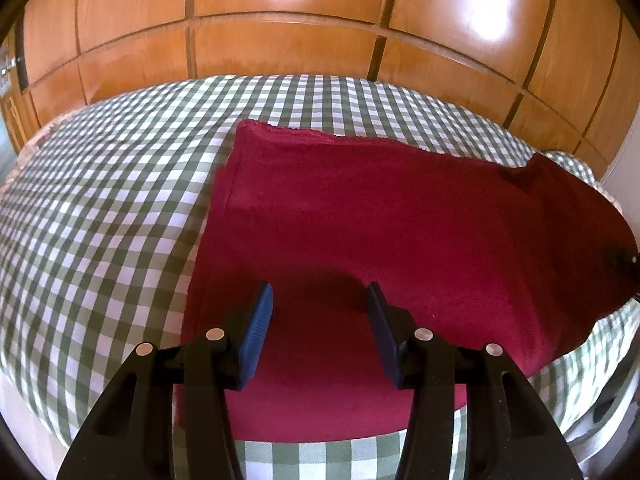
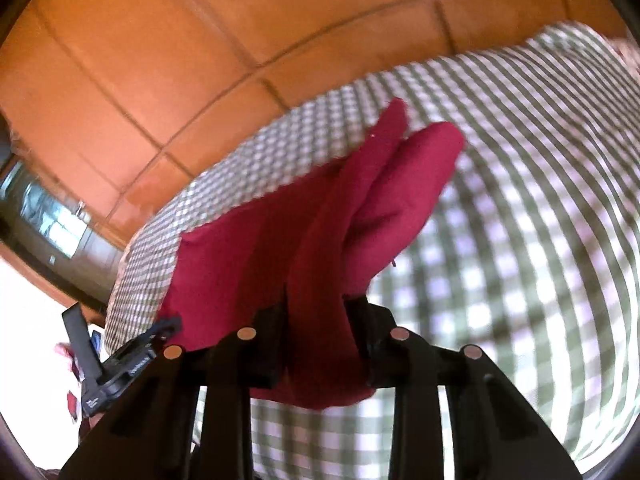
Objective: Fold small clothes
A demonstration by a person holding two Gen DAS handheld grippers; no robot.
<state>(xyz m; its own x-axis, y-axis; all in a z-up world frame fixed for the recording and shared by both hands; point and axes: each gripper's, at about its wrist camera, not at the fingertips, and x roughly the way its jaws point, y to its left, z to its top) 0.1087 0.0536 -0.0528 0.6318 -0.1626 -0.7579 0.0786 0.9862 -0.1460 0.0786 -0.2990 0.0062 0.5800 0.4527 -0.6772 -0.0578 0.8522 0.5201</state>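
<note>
Left wrist view: left gripper (image 1: 320, 300) hovers over the near part of the red cloth (image 1: 380, 232), jaws partly apart, blue pads (image 1: 256, 332) on either side of a clear gap, nothing between them. Can't tell if the tips touch the fabric. Cloth lies mostly flat on the green-and-white checked cover (image 1: 100, 200), left edge straight with a visible hem, far edge a bit ragged. Its right end is lifted off the cover toward the frame edge. Glossy wooden panels (image 1: 280, 40) behind.

Right wrist view: right gripper (image 2: 316, 316) has its jaws narrow and clamped on a bunched fold of the red cloth (image 2: 360, 208), which rises from the jaws in two ridges, off the checked cover (image 2: 520, 200). The rest trails down left onto the cover. Frame is motion-blurred. Part of the other gripper's body shows at lower left.
</note>
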